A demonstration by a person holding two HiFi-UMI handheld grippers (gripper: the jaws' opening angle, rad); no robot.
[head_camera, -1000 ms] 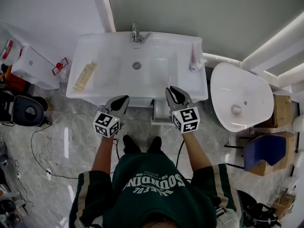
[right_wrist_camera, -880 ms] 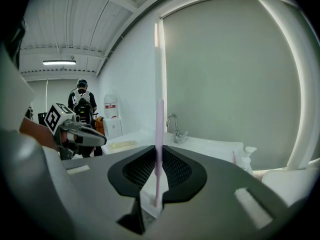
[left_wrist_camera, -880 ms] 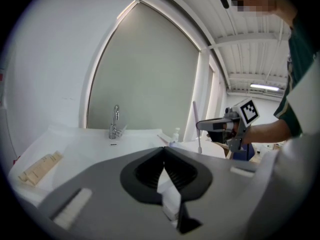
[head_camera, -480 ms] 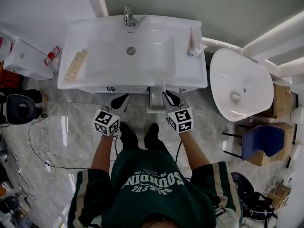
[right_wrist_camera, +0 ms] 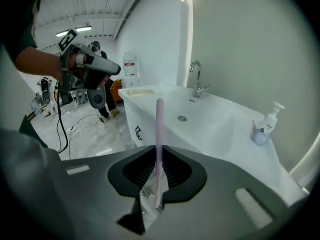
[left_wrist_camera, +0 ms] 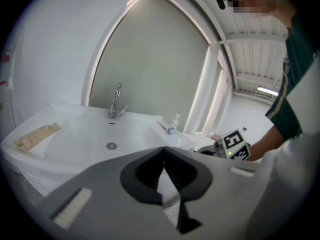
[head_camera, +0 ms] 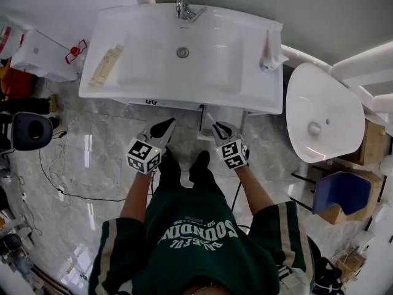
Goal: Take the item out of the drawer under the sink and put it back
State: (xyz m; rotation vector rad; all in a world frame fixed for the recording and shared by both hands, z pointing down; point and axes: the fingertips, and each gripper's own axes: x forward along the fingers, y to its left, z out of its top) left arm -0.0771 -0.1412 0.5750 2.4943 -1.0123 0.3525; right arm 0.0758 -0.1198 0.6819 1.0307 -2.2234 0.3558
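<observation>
My right gripper [head_camera: 216,128] is shut on a thin pink toothbrush-like stick [right_wrist_camera: 159,134] that stands upright between its pads and rises past the tips. It hovers just in front of the white sink [head_camera: 153,78], over a white drawer part [head_camera: 222,117] that juts out below the sink's front edge. To its left, my left gripper [head_camera: 169,125] is at the same height; its jaws meet at the tips [left_wrist_camera: 163,150] with nothing between them. What lies inside the drawer is hidden.
On the sink are a faucet [head_camera: 184,8], a soap bottle [head_camera: 270,51] at the right and a beige tube [head_camera: 105,66] at the left. A white toilet [head_camera: 322,118] stands to the right. A black bin [head_camera: 31,131] and cables [head_camera: 61,183] are on the floor at the left.
Both grippers have come down and back from the sink's front edge toward the person's feet. The right one has kept the pink stick the whole time.
</observation>
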